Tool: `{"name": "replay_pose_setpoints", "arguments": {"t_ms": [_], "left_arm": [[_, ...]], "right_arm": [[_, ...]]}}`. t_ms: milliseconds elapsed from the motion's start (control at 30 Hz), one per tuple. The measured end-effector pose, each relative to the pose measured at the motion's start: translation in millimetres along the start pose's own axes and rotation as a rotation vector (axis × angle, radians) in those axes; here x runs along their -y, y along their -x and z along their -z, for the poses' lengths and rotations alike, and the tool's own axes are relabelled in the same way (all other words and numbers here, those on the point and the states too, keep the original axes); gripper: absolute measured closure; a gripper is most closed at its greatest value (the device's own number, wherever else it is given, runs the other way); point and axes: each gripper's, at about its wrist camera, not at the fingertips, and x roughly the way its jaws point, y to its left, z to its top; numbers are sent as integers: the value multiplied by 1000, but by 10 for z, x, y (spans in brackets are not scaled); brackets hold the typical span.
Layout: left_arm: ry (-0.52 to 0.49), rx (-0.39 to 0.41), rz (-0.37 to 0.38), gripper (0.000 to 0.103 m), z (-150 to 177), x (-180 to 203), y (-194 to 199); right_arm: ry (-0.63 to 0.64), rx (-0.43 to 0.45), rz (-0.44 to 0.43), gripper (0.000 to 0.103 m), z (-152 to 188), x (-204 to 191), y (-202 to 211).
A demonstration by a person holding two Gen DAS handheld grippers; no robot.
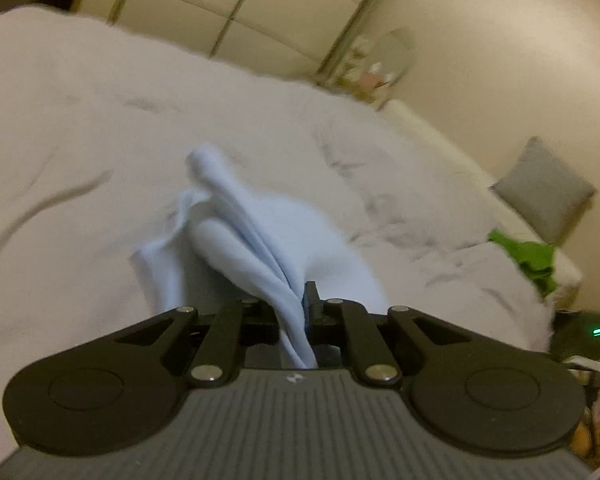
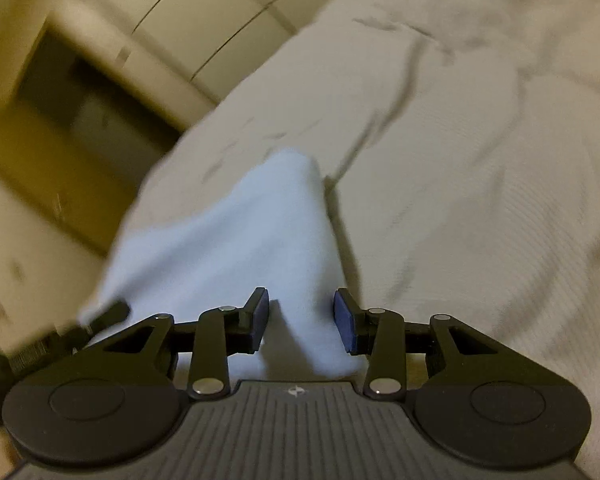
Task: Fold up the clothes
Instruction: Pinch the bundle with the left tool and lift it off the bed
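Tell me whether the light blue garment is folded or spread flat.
Neither: the light blue garment is bunched and lifted off the white bedding, its folds clamped in the left gripper.

One light blue garment [image 1: 260, 232], one green cloth [image 1: 534, 258], one grey pillow [image 1: 544, 190], one bed [image 1: 80, 120].

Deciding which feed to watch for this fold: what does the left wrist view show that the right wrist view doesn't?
Only the left wrist view shows the left gripper shut on the light blue garment, a green cloth and a grey cushion. Only the right shows the right gripper open, the garment between its fingers. Both show the white bedding.
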Motion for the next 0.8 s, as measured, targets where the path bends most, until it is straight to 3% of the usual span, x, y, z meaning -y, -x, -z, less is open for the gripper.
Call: {"name": "replay_pose_setpoints", "arguments": {"t_ms": [67,200,367,467,533,667,800], "left_arm": [[46,-28,-29,96,119,-164,-21],[102,8,5,96,217,-248,77],[74,-14,-24,93,204,-300,-161],[53,-33,-85,91,281,-339,-211],[12,-18,-131,91,278,-230,-109],[-84,35,-243,89,256,78,210],[-140,76,-209,90,331,373,457]], "right_arm": [[103,-22,44,63,75,-137,-30],[200,-31,64,63,113,-326,9],[299,-51,97,63,180,-421,39],[460,-50,164,62,361,-556,-83],[492,-49,182,61,358,-642,-117],[241,-43,15,55,136,-364,72],[-49,-53,-140,57,-15,93,192]]}}
